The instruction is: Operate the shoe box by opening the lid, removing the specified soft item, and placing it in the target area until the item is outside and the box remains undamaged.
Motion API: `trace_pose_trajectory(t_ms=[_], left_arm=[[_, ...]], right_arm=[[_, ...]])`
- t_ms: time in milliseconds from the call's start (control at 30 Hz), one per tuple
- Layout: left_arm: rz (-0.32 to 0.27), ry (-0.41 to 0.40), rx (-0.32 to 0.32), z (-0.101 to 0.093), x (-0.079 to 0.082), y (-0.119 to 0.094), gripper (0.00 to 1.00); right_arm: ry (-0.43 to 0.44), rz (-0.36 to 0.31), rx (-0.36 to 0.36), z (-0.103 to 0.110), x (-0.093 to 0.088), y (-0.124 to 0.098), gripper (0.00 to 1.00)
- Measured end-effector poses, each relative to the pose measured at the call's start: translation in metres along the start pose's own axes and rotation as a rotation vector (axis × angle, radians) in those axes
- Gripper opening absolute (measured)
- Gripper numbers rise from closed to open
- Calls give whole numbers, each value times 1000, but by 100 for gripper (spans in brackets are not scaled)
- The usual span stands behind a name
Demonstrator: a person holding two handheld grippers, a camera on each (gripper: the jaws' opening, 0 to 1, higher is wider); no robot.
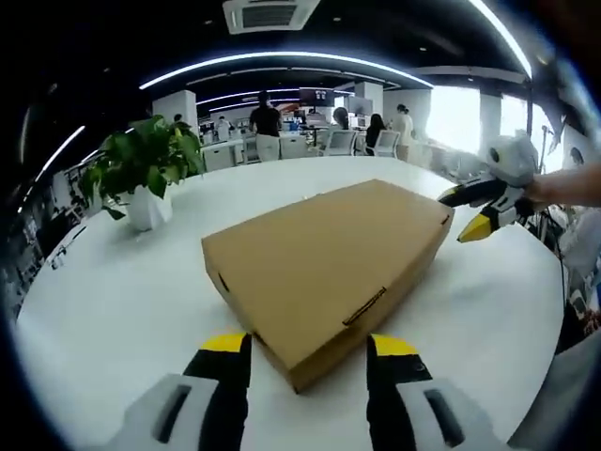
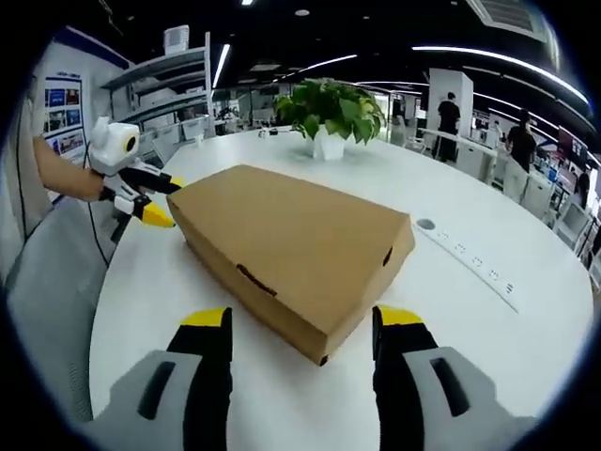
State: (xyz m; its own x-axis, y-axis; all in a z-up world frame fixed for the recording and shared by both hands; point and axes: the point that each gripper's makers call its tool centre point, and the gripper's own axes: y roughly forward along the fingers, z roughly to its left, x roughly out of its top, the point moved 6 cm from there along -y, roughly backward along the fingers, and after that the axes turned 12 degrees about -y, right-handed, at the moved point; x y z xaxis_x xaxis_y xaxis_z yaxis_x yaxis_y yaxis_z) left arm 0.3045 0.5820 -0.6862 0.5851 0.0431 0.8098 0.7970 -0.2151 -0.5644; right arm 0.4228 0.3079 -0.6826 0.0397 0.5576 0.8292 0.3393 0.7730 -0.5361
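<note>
on the white table [image 1: 113,301], closed shoe box [image 1: 324,258] between spread tongs [image 1: 310,349]

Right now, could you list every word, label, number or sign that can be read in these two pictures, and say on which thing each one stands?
No text can be read.
Cardboard shoe box: plain brown, no print or label visible.
Wall posters in the right gripper view: coloured panels, too small and blurred to read.
White plant pot: no marking visible.
Left gripper and right gripper: no lettering visible.
</note>
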Motion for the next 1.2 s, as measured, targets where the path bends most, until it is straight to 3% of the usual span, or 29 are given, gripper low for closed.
trace_pose_trajectory(t_ms=[200,667,1200], left_arm=[[1,-3,12,0,0,1,48],[16,6,10,0,1,0,45],[47,17,-4,13,-1,-8,44]], right_arm=[[-19,11,-20,-4,1,4,44],[1,32,-27,-2,2,4,42],[32,51,-66,21,7,5,42]])
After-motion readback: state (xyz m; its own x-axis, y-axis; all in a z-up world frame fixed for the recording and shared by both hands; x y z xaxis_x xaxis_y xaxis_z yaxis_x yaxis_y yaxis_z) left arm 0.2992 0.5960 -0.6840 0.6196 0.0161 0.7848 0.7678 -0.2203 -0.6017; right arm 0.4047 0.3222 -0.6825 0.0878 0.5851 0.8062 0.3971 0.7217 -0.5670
